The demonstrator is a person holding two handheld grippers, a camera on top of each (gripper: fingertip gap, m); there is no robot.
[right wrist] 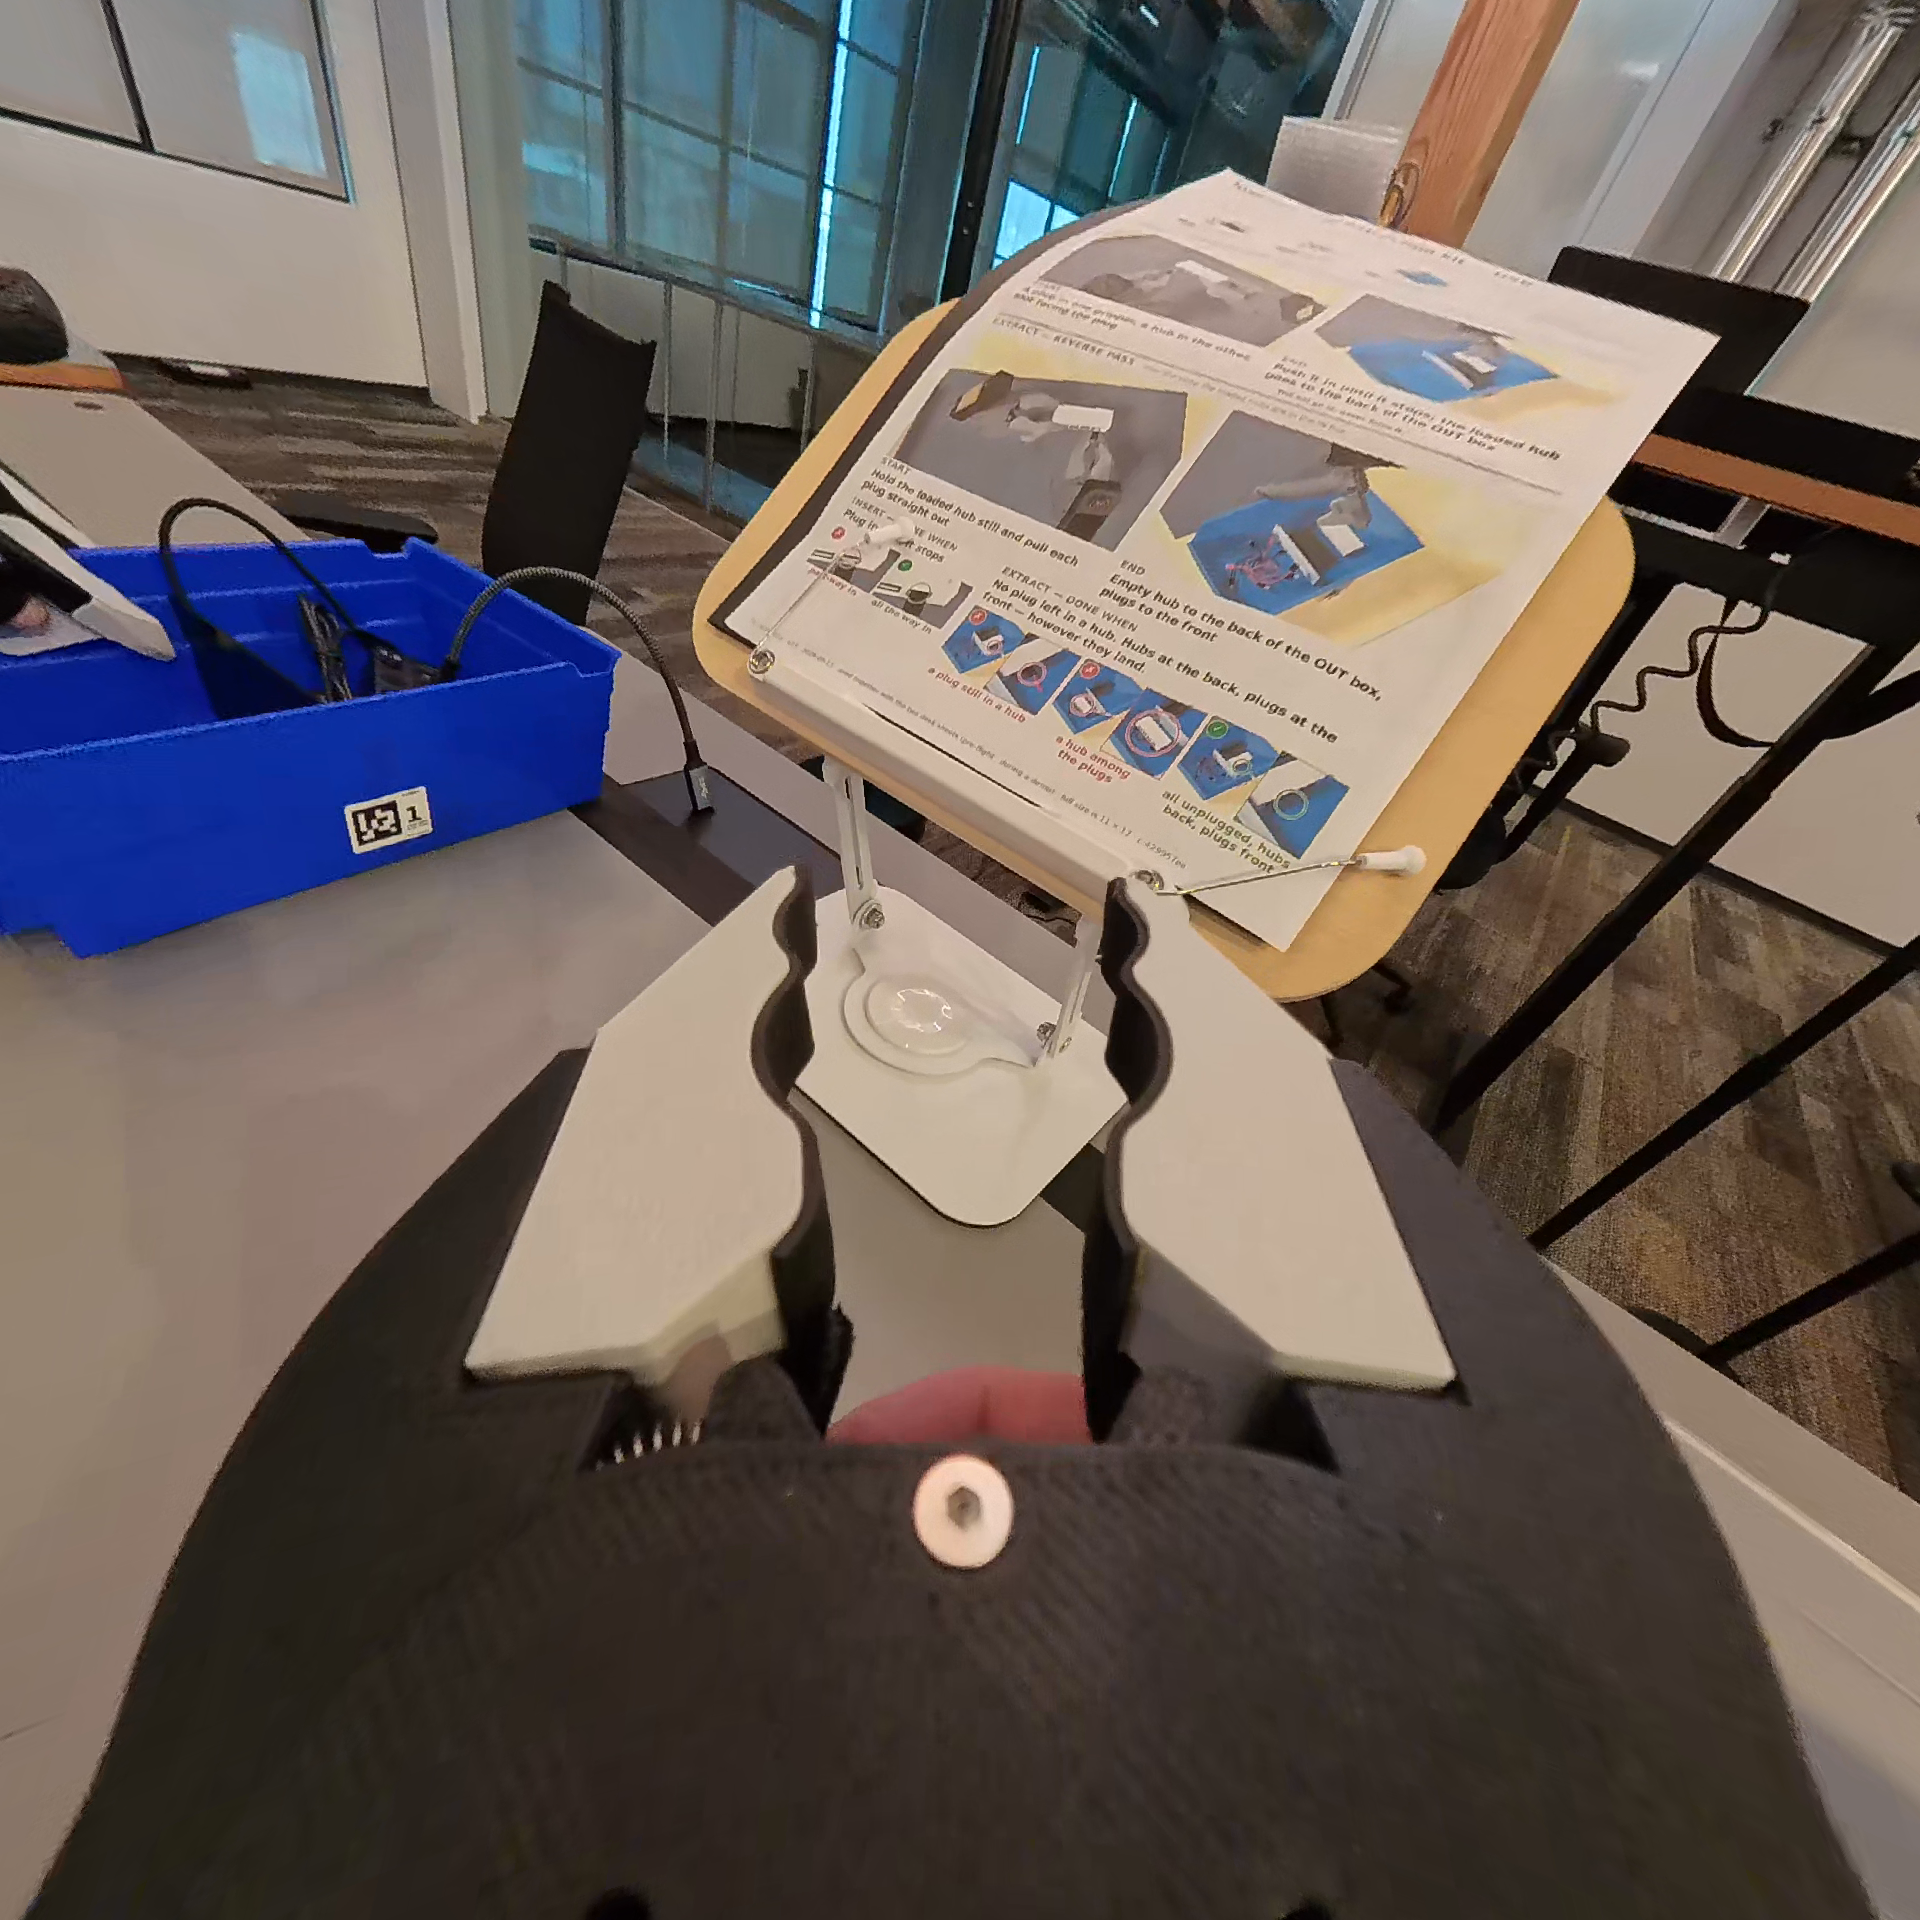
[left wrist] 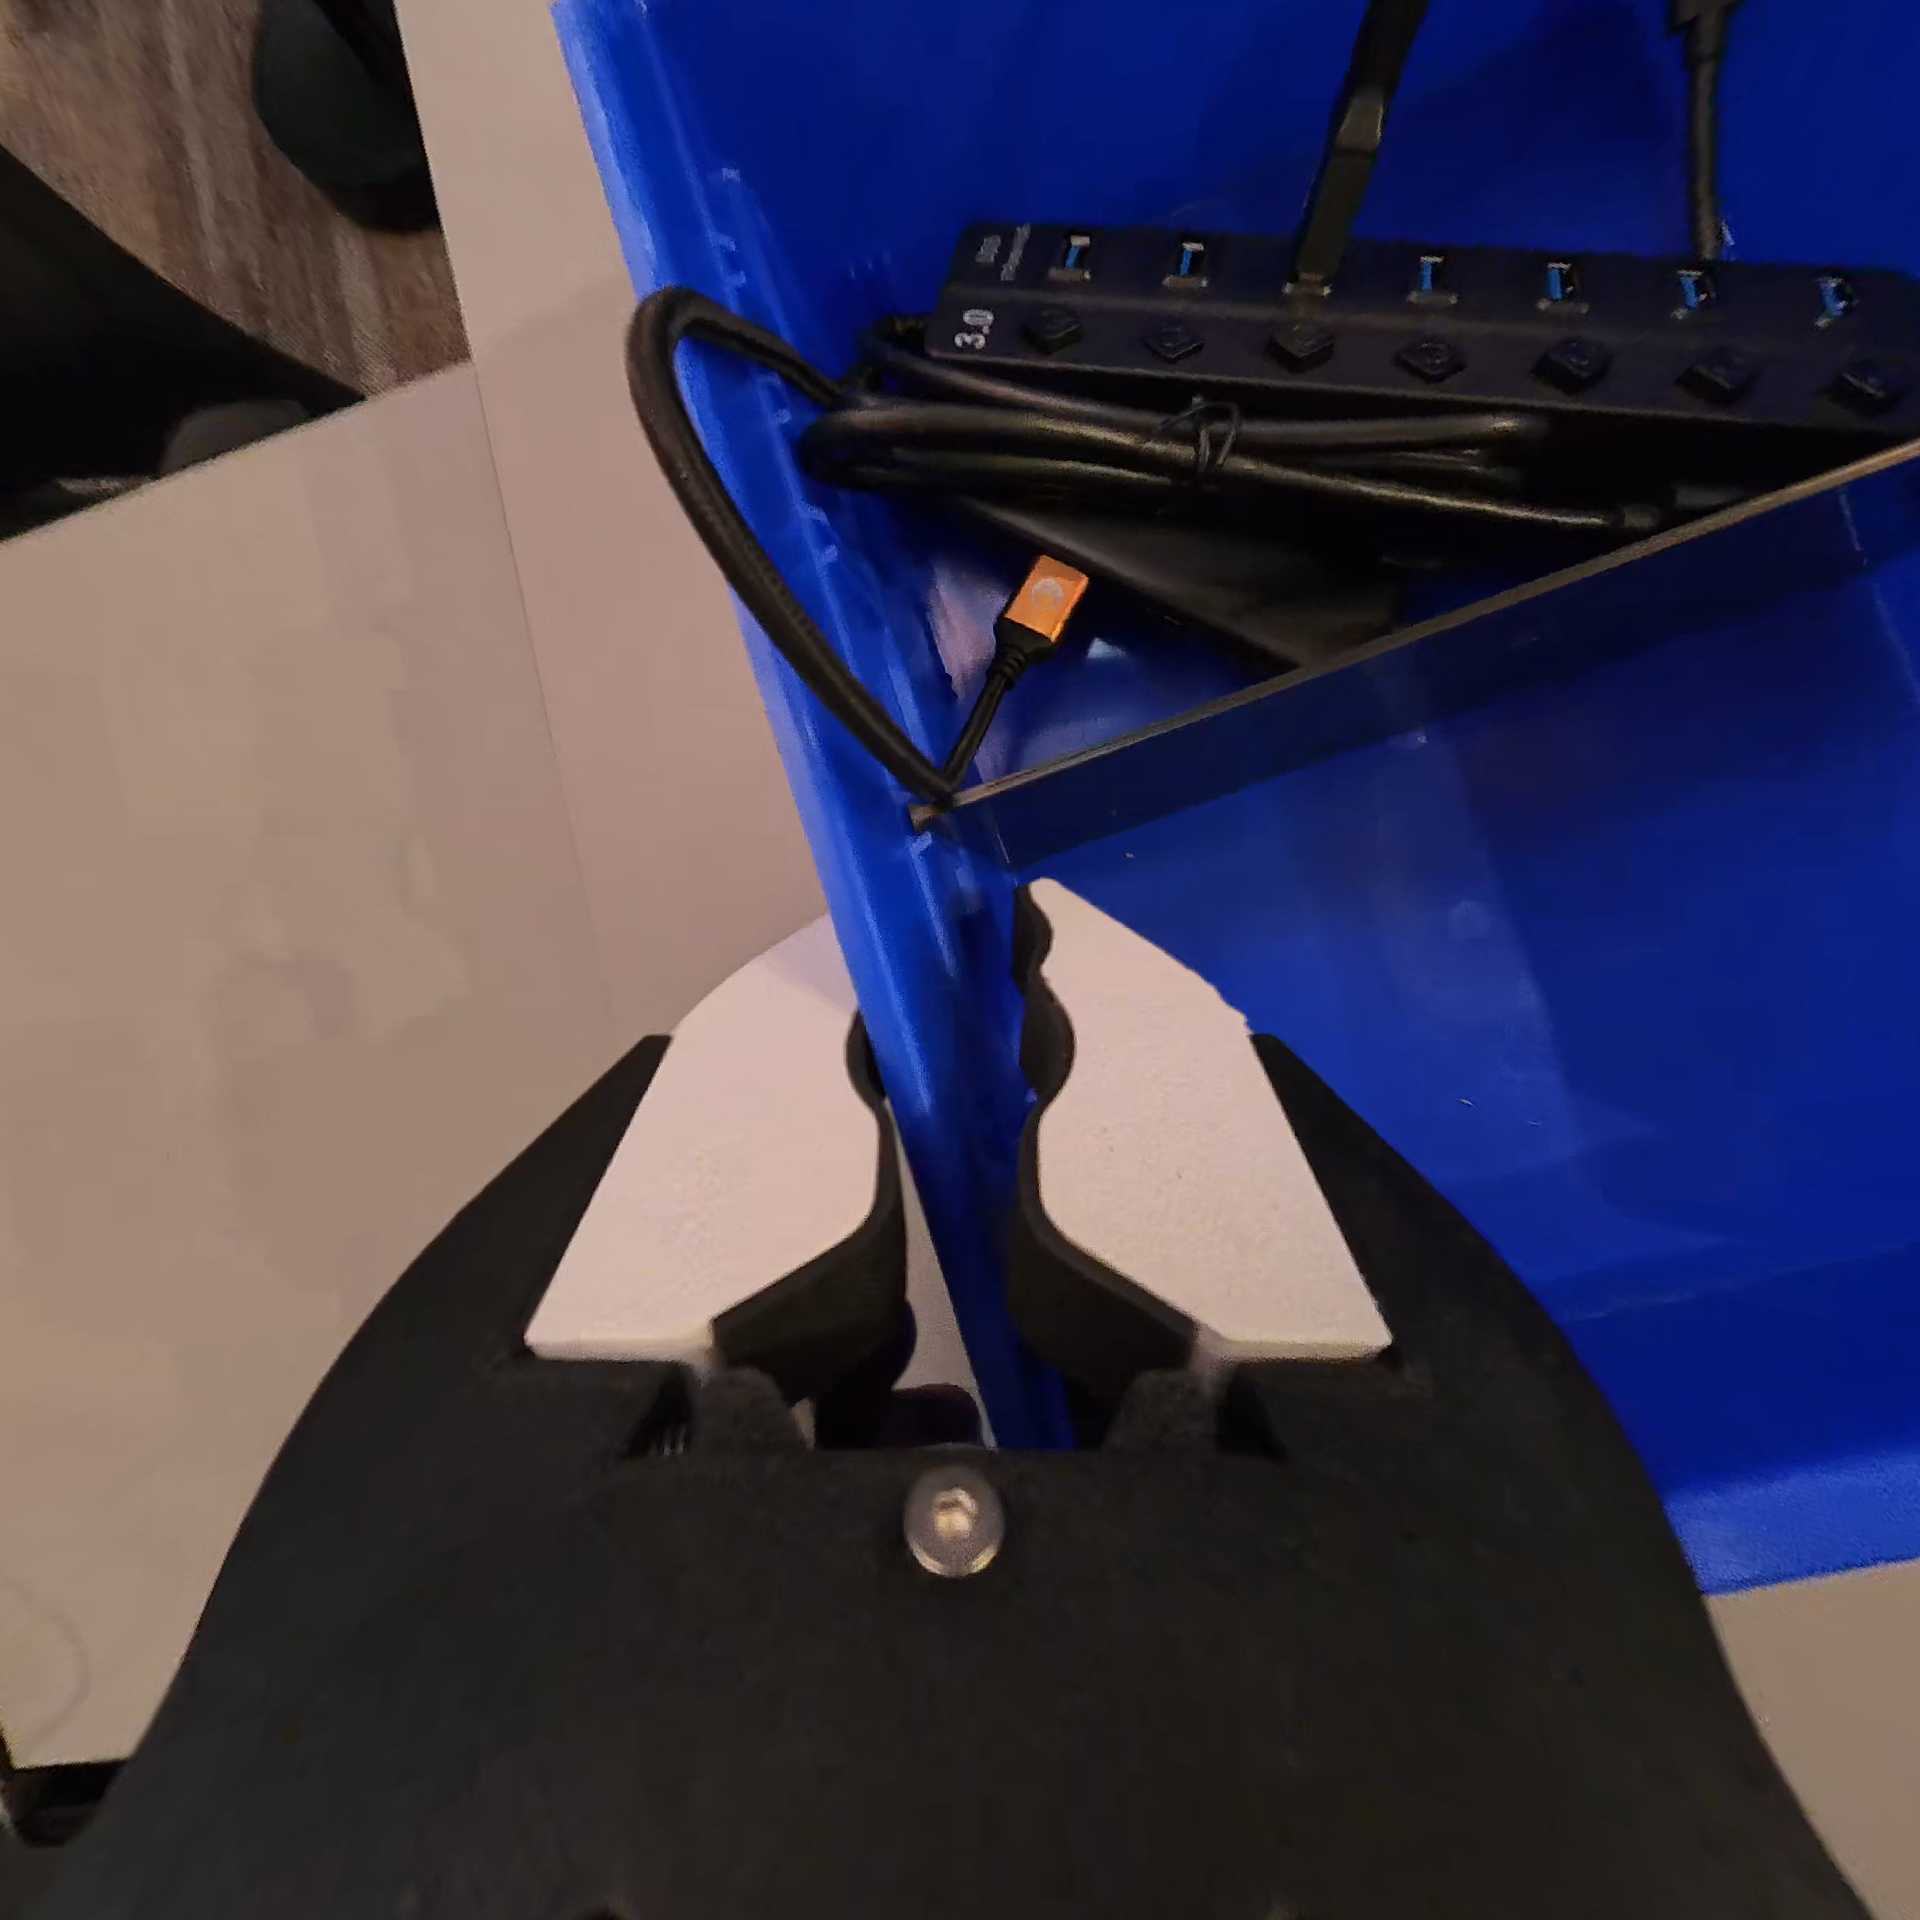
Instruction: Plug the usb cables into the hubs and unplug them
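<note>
In the left wrist view, my left gripper (left wrist: 951, 977) straddles the side wall of a blue bin (left wrist: 821, 665), one finger outside and one inside, shut on the wall. In the bin's back compartment lies a black multi-port USB hub (left wrist: 1455, 322) with one black cable (left wrist: 1351, 156) plugged into it. An orange-bodied plug (left wrist: 1044, 597) lies loose beside a bundled black cord (left wrist: 1195, 447). A braided black cable (left wrist: 707, 499) loops over the wall. In the right wrist view, my right gripper (right wrist: 956, 914) is open and empty above the grey table (right wrist: 260, 1091), away from the blue bin (right wrist: 260, 748).
A black divider (left wrist: 1455, 665) splits the bin. A document stand (right wrist: 935, 1122) holding a printed sheet (right wrist: 1195, 520) stands right in front of my right gripper. A braided cable's plug (right wrist: 701, 790) hangs over the bin's far side. The table edge runs at the right, with chairs and desks beyond.
</note>
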